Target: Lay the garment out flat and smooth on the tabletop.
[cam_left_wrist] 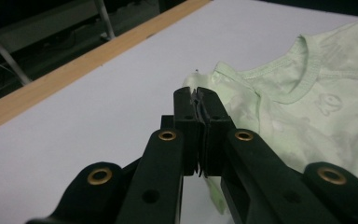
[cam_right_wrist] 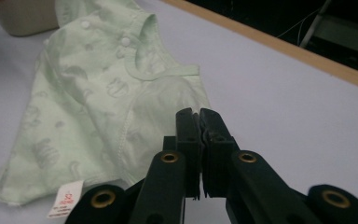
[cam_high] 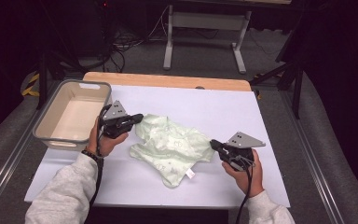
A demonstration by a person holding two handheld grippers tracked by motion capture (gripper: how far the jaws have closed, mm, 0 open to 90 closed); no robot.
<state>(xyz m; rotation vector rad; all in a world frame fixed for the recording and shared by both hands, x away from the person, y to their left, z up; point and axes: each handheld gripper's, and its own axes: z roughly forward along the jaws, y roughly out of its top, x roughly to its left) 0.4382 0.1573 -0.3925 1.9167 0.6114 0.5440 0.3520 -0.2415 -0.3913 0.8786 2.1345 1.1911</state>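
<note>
A white table point(cam_high: 242, 112) with a wooden strip along its far edge carries everything, largest first: a pale beige bin point(cam_high: 72, 114) with a grey rim sits at the far left corner, and a light green baby garment point(cam_high: 172, 142) lies crumpled near the middle of the table, between the two hands. In the high view its far left corner runs up to the left gripper point(cam_high: 139, 117) and its right edge reaches toward the right gripper point(cam_high: 213, 144). The left gripper view shows that gripper's jaws pressed together with a thin edge of the green cloth point(cam_left_wrist: 279, 116) caught at their tips, the ribbed neckline lying just to the right. In the right gripper view the right gripper point(cam_right_wrist: 200, 114) has its jaws together too, at the garment's point(cam_right_wrist: 98, 107) edge, though I cannot tell if any fabric sits between the pads. Small white snap buttons point(cam_right_wrist: 125, 41) dot the cloth, and a white care label point(cam_right_wrist: 66, 198) with red print pokes from the hem.
</note>
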